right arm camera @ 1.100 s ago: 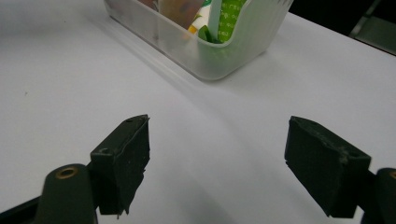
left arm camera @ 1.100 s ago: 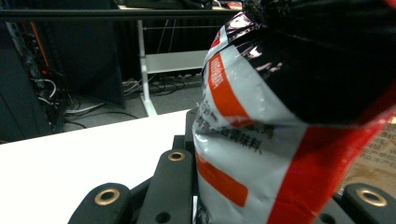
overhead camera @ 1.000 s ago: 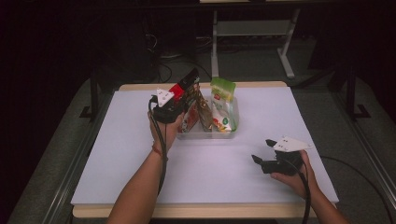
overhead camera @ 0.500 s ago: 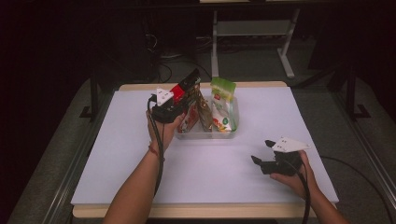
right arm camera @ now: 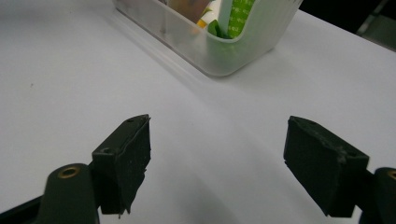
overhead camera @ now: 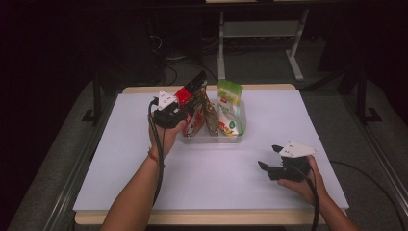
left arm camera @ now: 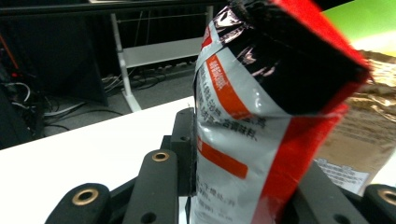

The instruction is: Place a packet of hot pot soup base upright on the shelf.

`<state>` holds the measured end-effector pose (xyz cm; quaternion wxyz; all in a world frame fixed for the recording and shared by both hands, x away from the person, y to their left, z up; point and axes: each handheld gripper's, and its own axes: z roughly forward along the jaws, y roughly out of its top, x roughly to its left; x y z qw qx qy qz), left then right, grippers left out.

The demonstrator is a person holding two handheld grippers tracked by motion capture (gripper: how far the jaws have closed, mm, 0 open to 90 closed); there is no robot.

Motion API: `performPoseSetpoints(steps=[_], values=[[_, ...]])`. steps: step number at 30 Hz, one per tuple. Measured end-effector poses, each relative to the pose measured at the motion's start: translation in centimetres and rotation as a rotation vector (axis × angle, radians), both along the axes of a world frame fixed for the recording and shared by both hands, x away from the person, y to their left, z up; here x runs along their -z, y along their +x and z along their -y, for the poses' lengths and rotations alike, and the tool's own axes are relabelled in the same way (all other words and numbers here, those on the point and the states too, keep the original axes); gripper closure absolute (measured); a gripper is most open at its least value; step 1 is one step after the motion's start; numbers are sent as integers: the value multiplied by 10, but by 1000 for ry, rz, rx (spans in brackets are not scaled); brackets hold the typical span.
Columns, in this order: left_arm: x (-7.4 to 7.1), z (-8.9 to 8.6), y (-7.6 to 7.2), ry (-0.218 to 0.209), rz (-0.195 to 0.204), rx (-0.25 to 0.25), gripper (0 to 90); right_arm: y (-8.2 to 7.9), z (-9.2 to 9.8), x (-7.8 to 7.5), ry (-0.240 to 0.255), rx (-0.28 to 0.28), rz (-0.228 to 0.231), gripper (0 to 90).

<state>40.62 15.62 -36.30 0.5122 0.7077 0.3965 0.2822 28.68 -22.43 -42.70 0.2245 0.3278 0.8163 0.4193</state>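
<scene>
A red, black and silver pouch (overhead camera: 192, 98) stands at the left end of a clear plastic bin (overhead camera: 239, 135), next to a brown pouch (overhead camera: 210, 114) and a green pouch (overhead camera: 230, 102). My left gripper (overhead camera: 186, 109) reaches it from the left. Its jaws have just been opening, and the pouch (left arm camera: 261, 107) still sits between them with the pads against its sides. The brown pouch (left arm camera: 369, 130) lies behind it. My right gripper (overhead camera: 269, 156) rests low over the white table at the near right, open, with nothing between its fingers (right arm camera: 126, 158). The bin (right arm camera: 233, 51) is ahead of it.
The white table top (overhead camera: 120, 159) has bare room left, right and in front of the bin. Its wooden edge (overhead camera: 202, 217) runs along the near side. Beyond the table are a dark floor, cables and a metal stand (overhead camera: 221, 43).
The left gripper has drawn back slightly to the left from the bin while the red pouch stays upright in it. The right gripper has not moved.
</scene>
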Motion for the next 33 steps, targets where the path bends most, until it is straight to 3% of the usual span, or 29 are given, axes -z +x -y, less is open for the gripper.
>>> performPoseSetpoints(steps=[11, 23, 29, 33], values=[[-6, -8, -9, 38, 31, 50, 631, -2, -2, -2, -3, -13, 6, 222], [-11, -17, -24, 129, 62, 104, 491, -3, -2, -7, -3, -16, 16, 224], [-11, -21, -30, 142, 27, 129, 412, -5, -4, -10, -12, -24, 26, 226], [-10, -23, -33, 185, 27, 135, 362, -7, -8, -13, -36, -36, 31, 226]])
